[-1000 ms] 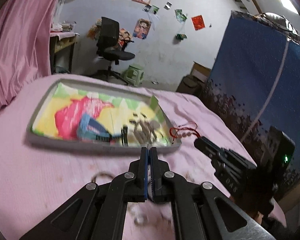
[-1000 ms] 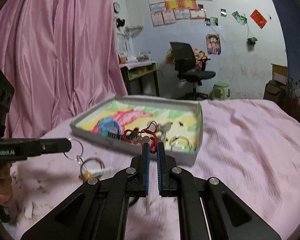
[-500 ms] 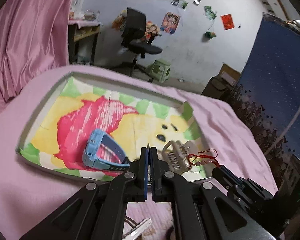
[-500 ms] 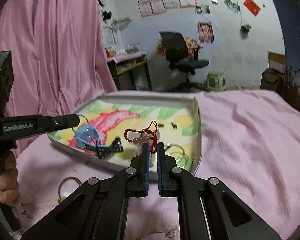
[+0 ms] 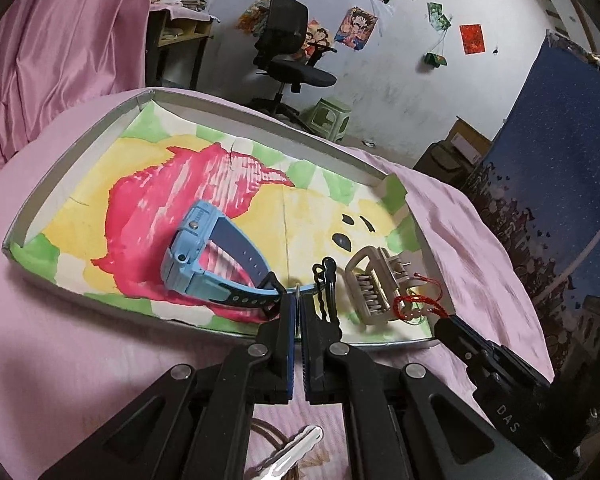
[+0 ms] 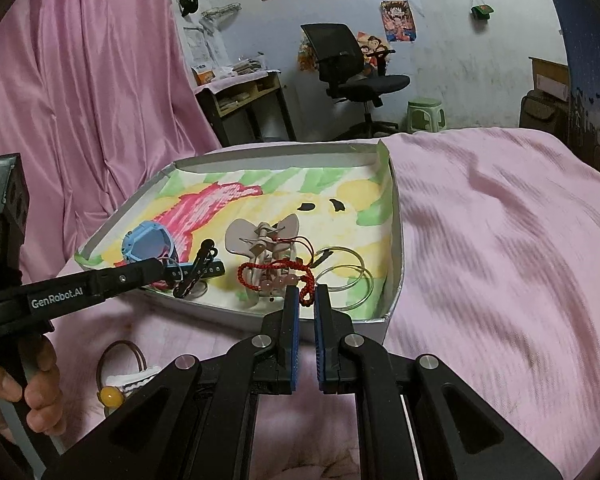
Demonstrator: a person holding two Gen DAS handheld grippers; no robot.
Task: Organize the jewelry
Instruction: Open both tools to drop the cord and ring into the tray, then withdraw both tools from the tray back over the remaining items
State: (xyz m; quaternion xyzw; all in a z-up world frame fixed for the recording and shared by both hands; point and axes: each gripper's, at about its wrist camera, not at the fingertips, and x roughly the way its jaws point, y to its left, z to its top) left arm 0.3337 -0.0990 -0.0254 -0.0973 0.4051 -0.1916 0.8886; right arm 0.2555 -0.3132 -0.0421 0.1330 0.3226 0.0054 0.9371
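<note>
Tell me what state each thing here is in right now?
Right gripper: jaws shut on the red bracelet.
Red bracelet: held, dangling over the hair claw.
Left gripper: jaws shut on a thin metal ring.
Tray: open, on the pink bedspread.
Blue watch: on its side in the tray.
Hair claw: lying in the tray.
Black hair clip: in the tray.
Clear bangles: flat in the tray corner.

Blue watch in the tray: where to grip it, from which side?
Grip the blue watch across its thick case, probably from above. It lies on its side on the tray floor with the case edge up, giving two flat opposite faces; the strap curls away in a loop toward the black hair clip, thin and springy, so likely a poorer hold.
</note>
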